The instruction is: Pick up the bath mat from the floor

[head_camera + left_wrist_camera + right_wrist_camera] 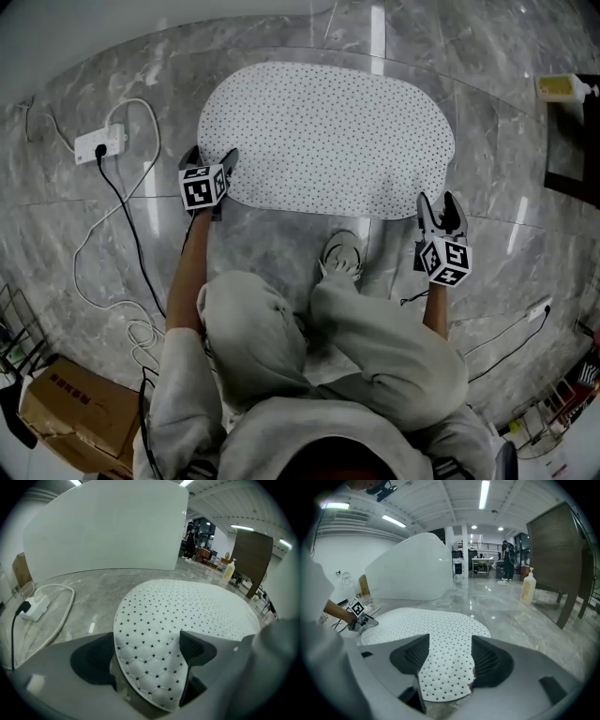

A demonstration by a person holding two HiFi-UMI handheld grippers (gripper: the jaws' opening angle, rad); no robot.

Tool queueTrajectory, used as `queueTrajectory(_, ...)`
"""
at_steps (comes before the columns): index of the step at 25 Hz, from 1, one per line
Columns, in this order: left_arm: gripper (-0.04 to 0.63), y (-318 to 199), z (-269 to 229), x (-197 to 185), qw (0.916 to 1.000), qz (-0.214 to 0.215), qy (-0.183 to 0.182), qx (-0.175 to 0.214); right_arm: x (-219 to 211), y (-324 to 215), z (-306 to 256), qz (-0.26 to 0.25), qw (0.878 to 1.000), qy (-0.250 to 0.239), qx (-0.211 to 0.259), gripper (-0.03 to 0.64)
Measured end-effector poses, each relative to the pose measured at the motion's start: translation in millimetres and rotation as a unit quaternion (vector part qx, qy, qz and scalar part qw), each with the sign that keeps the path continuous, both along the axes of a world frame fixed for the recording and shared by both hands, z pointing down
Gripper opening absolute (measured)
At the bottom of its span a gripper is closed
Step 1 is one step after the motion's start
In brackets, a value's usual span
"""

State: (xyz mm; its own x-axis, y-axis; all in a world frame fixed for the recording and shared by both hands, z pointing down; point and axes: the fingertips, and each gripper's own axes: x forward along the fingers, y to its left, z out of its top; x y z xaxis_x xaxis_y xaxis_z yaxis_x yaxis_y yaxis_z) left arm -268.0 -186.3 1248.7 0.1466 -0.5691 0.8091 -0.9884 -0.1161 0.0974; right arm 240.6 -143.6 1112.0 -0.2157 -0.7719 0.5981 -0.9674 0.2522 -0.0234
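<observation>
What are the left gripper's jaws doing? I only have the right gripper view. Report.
Observer: The left gripper has its jaws open. The bath mat's rounded end lies between them, unpinched.
Operator: Report floor hazards on that side.
Observer: A white power strip lies on the floor left of the mat, clear of it.
Operator: Now the feet.
Observer: One shoe sits close to the mat's near edge, not on it.

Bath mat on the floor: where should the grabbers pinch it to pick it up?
Probably the thin near edge, at its two rounded corners, coming in low from the near side. The bath mat lies flat and wide on the floor, so one pinch would let it flop. The left gripper and right gripper stand open over those corners.
</observation>
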Motion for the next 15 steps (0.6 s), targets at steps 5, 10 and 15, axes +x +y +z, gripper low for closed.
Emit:
queueTrajectory(5,0.42,-1,-1,2,1.0,-0.001,-0.003,0.007,-4,1,7,-0.004,1.0,-0.005,0.0,0.275)
queueTrajectory(10,0.366,1,-3,2,0.9999,-0.008,0.005,0.006,-5,9,12,-0.003,1.0,-0.012,-0.003,0.275)
queueTrajectory(15,0.211,3,-6,16,0.9997,0.008,0.021,0.005,-6,10,9,0.002,1.0,-0.011,0.002,0.275)
